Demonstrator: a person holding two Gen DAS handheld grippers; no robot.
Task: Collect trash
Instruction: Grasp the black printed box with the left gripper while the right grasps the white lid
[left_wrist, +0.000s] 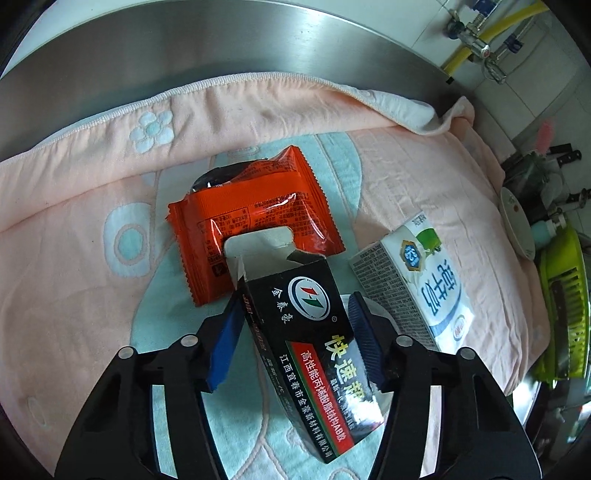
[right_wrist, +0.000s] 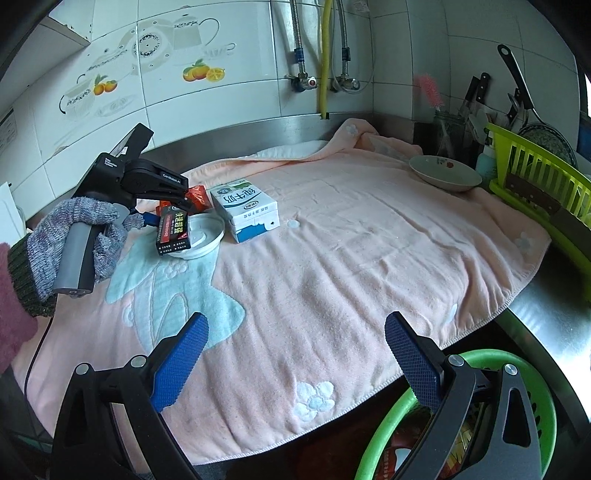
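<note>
Presently on the tabletop (right_wrist: 546, 306), over a pink flowered towel (right_wrist: 332, 258):

- Black box (left_wrist: 310, 332), red band, printed label. It sits between the fingers of the left gripper (left_wrist: 295, 299), both blue pads against its long sides, and lies tilted over a white lid (right_wrist: 203, 236). Its open end flap rests over the orange wrapper.
- Orange wrapper (left_wrist: 258, 210), crinkled, lying flat on the towel just beyond the box.
- Milk carton (left_wrist: 417, 288), white and blue, on its side, just beside the lid and apart from the box.
- Right gripper (right_wrist: 295, 325): fingers spread wide with nothing between them, near the towel's front edge.
- Green basket (right_wrist: 517, 362), below the tabletop edge under the right gripper. Its contents are partly hidden.
- Gloved hand (right_wrist: 74, 236), holding the left gripper's handle.
- Shallow bowl (right_wrist: 443, 173) at the far right of the towel, with a green dish rack (right_wrist: 535, 173) beside it.
</note>
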